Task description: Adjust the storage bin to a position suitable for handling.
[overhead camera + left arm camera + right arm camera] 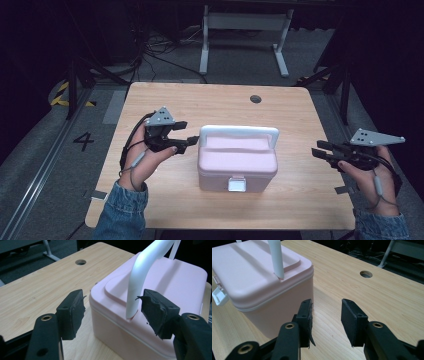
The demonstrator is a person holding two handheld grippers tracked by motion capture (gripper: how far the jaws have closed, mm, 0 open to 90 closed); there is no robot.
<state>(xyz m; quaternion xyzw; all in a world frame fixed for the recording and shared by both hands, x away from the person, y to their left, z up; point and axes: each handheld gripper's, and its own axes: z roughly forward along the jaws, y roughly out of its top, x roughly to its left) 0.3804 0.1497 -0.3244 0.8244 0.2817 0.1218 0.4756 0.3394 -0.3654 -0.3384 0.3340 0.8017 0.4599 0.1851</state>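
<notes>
The pink box [237,162] sits in the middle of the frame on the surface [300,125], its white handle [239,132] running left to right. My left tool [186,141] is nearest, open and empty beside the handle's left end; my right tool [322,152], also open and empty, waits well apart.

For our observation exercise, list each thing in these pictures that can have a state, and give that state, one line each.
Pink box: lid shut, standing flat on the table.
White handle: raised upright over the lid.
White latch: down on the front wall; whether it is locked cannot be told.
Left tool: open, beside the box's left end, holding nothing.
Right tool: open, apart from the box, holding nothing.
</notes>
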